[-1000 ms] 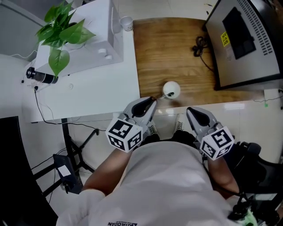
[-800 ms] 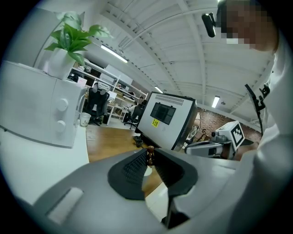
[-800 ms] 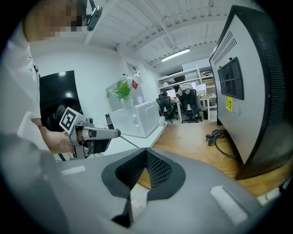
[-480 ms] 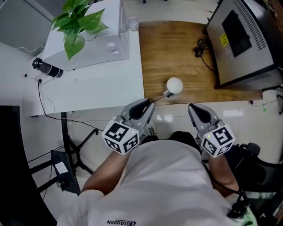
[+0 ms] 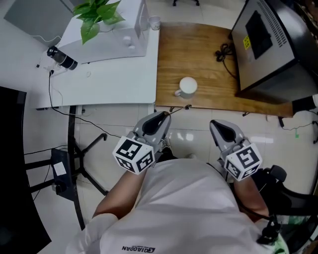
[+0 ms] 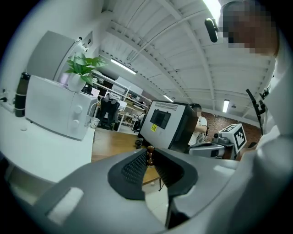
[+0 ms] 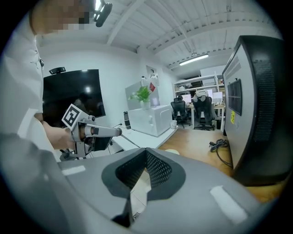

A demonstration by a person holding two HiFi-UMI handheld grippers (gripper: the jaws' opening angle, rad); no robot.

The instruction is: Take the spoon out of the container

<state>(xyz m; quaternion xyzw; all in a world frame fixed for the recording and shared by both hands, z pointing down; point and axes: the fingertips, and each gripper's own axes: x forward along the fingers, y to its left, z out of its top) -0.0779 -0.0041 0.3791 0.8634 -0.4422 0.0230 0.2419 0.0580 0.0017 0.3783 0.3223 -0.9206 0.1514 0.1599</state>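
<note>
A white cup (image 5: 188,86) stands near the front edge of the wooden table (image 5: 198,49). My left gripper (image 5: 166,115) is shut on a thin spoon (image 5: 179,108), which sticks out forward and to the right, clear of the cup and just off the table edge. In the left gripper view the spoon's brown end (image 6: 149,154) shows between the pads. My right gripper (image 5: 214,124) hangs over the floor to the right, shut and empty. From the right gripper view I see the left gripper (image 7: 91,130) with the spoon (image 7: 129,140) and the cup (image 7: 172,151).
A large black and grey appliance (image 5: 271,44) fills the table's right side, with a black cable (image 5: 226,52) beside it. On the white table (image 5: 109,82) to the left stand a white appliance (image 5: 117,37), a plant (image 5: 97,12), a paper cup (image 5: 154,22) and a dark bottle (image 5: 62,57).
The spoon sat in the cup a second ago. My left gripper has drawn it back out, and the cup now stands apart from it, further ahead.
</note>
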